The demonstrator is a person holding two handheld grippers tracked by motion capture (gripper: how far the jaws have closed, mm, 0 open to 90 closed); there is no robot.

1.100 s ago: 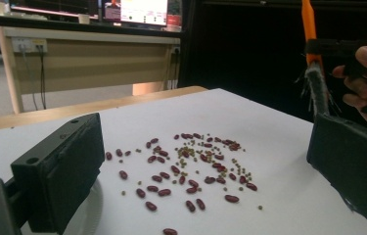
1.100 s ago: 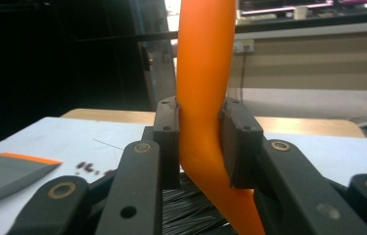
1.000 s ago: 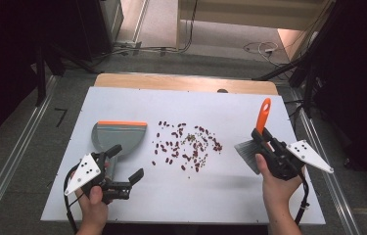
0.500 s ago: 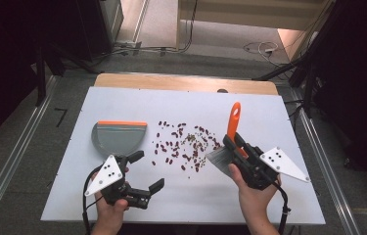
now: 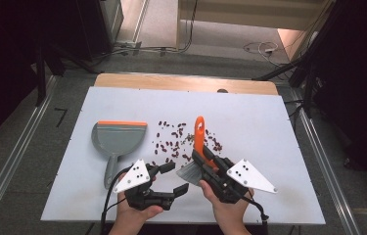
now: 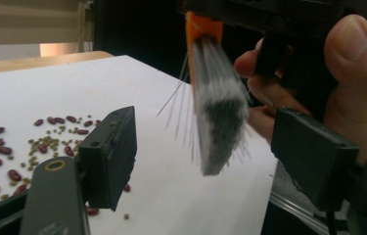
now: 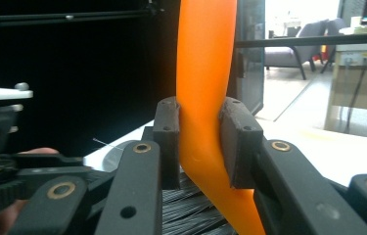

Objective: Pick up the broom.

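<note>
My right gripper (image 5: 202, 157) is shut on the orange handle of a hand brush (image 5: 199, 133), and its pads clamp the handle (image 7: 204, 58) from both sides. The grey bristles (image 5: 189, 174) point towards my left gripper (image 5: 177, 178) near the front edge. That gripper's jaws have just been closing and stand apart. In the left gripper view the bristle end (image 6: 217, 112) hangs in line with the gap of my left gripper (image 6: 210, 161), and neither pad touches it. A grey dustpan (image 5: 117, 137) with an orange lip lies to the left. Red and green beans (image 5: 176, 142) are scattered mid-table.
All of this sits on a white board (image 5: 269, 127) over a wooden tabletop. Dark stands and cables ring the table, with metal rails on both sides. The beans (image 6: 5, 147) lie left of the left gripper's jaws in the left gripper view.
Both hands have come together at the front middle. The right gripper carried the brush left. The left gripper moved right past the dustpan handle, and its jaws narrowed.
</note>
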